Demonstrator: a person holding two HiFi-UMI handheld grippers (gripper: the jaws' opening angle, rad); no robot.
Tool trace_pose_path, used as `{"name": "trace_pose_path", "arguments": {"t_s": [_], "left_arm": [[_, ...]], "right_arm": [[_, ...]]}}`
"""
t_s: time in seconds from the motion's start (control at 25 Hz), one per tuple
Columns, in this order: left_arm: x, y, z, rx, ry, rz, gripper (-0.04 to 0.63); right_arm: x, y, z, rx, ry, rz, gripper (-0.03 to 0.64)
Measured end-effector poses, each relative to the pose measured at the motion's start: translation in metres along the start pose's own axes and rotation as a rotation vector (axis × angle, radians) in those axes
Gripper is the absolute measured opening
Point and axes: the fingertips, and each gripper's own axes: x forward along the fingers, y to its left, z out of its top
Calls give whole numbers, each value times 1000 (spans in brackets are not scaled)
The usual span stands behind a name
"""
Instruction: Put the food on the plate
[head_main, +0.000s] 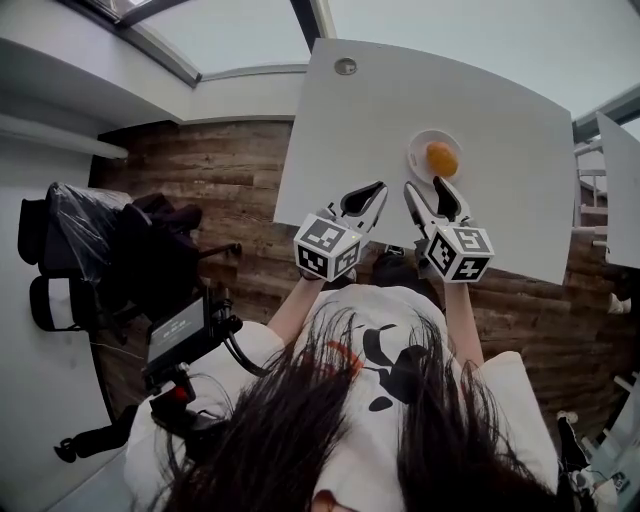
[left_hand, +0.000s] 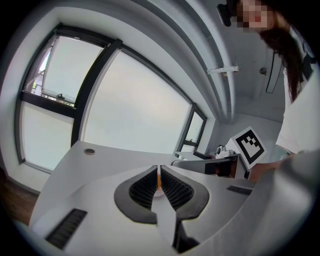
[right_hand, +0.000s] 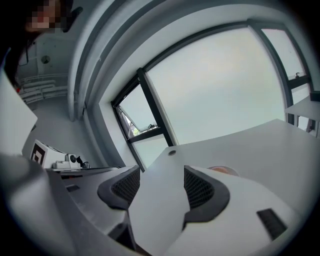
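Orange food (head_main: 442, 158) lies on a small white plate (head_main: 417, 148) on the white table (head_main: 340, 140). The 2 grippers hover over the table's near edge, just short of the plate. The left gripper (head_main: 372, 192) is clenched and empty. The right gripper (head_main: 424, 185) is released, with nothing between its jaws.

White table (head_main: 340, 150): round grommet (head_main: 345, 66) set near far corner; white plate (head_main: 415, 152) right of centre.
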Motion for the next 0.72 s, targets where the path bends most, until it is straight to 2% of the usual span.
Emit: {"name": "trace_pose_path", "arguments": {"t_s": [0.08,0.16,0.4,0.72], "left_arm": [[-28,-3,0,14,-10,-21,5],[-53,-5,-4,27,-13,-44,6],[-94,-13,-29,38,15,-107,6],[-122,-42,-63,6,58,-213,6]], "right_arm": [[-11,30,-6,0,-18,-6,285],[-21,54,-13,10,-40,-22,230],[-47,89,-38,62,-79,-74,225],[-101,118,-75,100,-95,-177,227]]}}
